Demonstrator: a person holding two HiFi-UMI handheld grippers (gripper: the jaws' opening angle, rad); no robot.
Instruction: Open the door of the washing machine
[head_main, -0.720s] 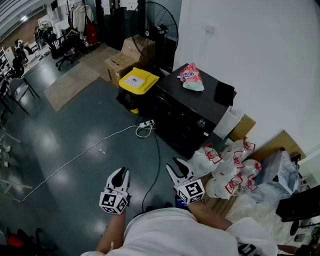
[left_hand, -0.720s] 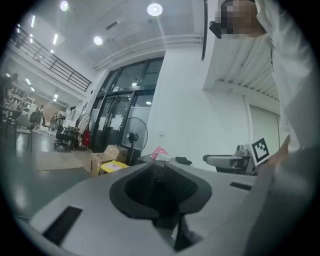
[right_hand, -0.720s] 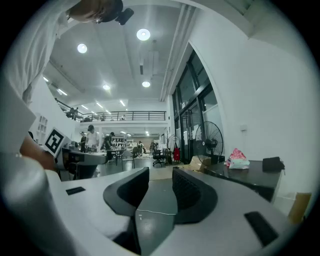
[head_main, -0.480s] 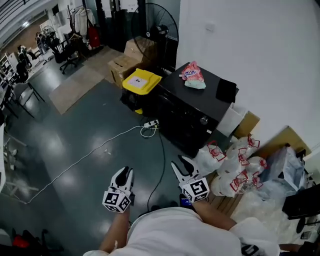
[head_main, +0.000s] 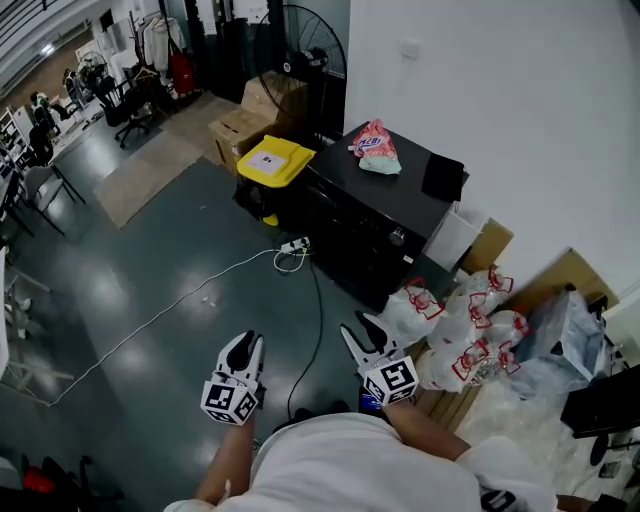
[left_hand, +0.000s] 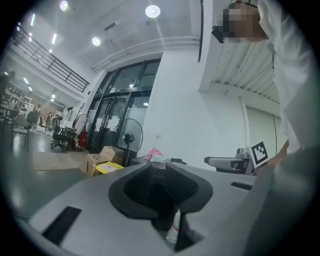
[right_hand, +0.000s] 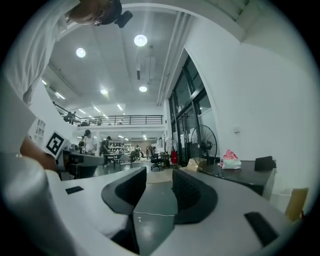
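Washing machine (head_main: 372, 205) sits at about 1 o'clock from both tongs and well apart from them, with bare floor (head_main: 150, 260) between. It stands against the white wall.

Left tongs (head_main: 243, 347) are only a sliver apart, with nothing between the pads. Right tongs (head_main: 362, 333) are spread wide and empty, and I see only floor through the gap. Both point level. In the right gripper view the machine is off at 3 o'clock.

The machine is a boxy black cabinet with a flat matte top and a small round knob on its front. I can't make out the door. A crinkly pink bag (head_main: 374, 147) and a flat black pad (head_main: 443, 177) lie on top.

At the machine's 9 o'clock is a bin with a yellow lid (head_main: 274, 160). At its 5 o'clock is a heap of white plastic bags with red handles (head_main: 460, 330).

The floor is glossy grey-green, and a thin white cable (head_main: 170, 305) runs across it.
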